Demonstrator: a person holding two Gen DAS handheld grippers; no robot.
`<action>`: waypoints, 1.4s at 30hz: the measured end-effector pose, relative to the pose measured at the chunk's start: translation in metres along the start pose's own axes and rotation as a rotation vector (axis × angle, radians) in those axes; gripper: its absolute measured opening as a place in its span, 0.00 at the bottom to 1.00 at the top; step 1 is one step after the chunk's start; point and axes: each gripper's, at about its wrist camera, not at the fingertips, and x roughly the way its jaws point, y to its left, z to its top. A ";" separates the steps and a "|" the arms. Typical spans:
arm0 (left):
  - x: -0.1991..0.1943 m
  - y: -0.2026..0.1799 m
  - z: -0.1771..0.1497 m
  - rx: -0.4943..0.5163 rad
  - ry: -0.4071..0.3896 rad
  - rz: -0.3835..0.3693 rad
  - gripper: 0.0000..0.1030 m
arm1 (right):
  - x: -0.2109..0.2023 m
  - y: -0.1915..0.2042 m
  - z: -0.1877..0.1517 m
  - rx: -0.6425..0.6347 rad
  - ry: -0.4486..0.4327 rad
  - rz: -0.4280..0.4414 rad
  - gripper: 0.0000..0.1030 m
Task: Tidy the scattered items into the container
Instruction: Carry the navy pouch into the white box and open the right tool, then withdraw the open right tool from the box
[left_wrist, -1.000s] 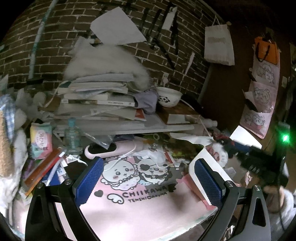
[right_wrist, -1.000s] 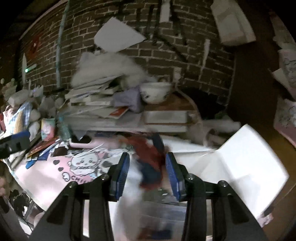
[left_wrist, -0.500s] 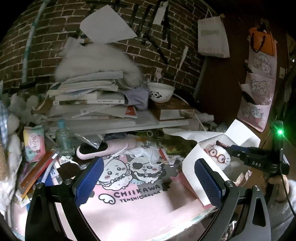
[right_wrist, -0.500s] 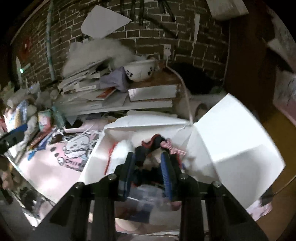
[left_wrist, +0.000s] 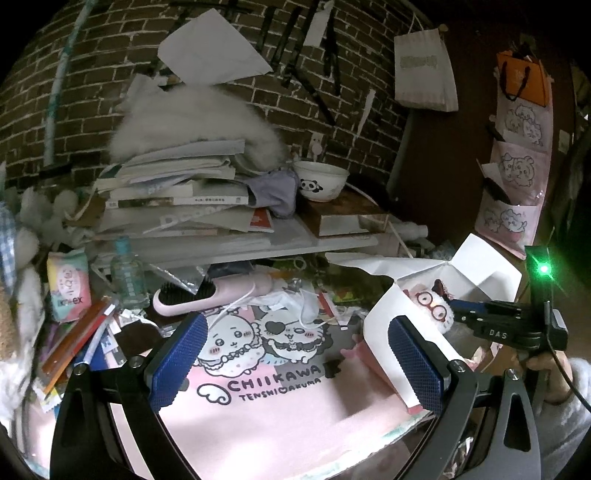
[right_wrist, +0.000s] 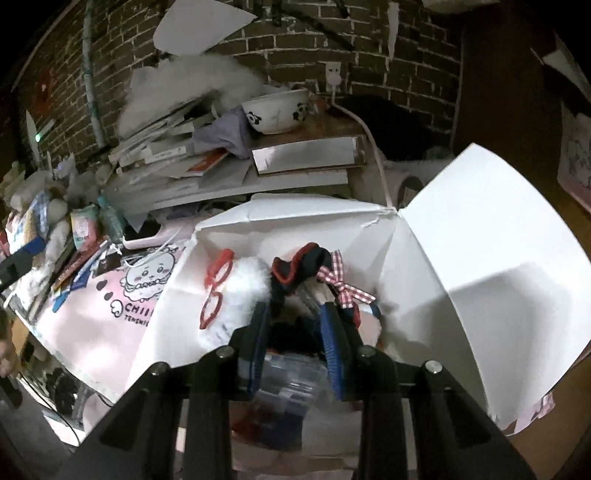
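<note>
White plush toy (right_wrist: 240, 295) with red glasses found clamped in right claw (right_wrist: 295, 325) over open white box (right_wrist: 480, 258). Left claw (left_wrist: 299, 362) noted wide, empty, above pink mat (left_wrist: 280, 417).

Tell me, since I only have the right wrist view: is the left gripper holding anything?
Observer: No. The left gripper is open and empty, and it hovers over the pink mat.
Operator: How far into the box is the plush?
Observer: In the left wrist view, the plush has its face showing above the near wall of the box. The right gripper is shut on it.
Operator: Is anything loose on the mat that the box hides from me?
Observer: Yes, a small black piece lies beside the lettering, near the box.
</note>
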 end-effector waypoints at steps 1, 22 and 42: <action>0.000 0.000 0.000 0.000 0.000 -0.001 0.95 | -0.001 -0.001 0.000 0.005 -0.003 0.006 0.25; -0.008 -0.030 0.004 0.052 -0.016 -0.020 0.95 | -0.027 -0.002 0.002 0.035 -0.059 0.024 0.58; -0.033 -0.040 0.012 0.013 -0.012 0.140 0.95 | -0.070 0.048 0.007 0.024 -0.212 -0.065 1.00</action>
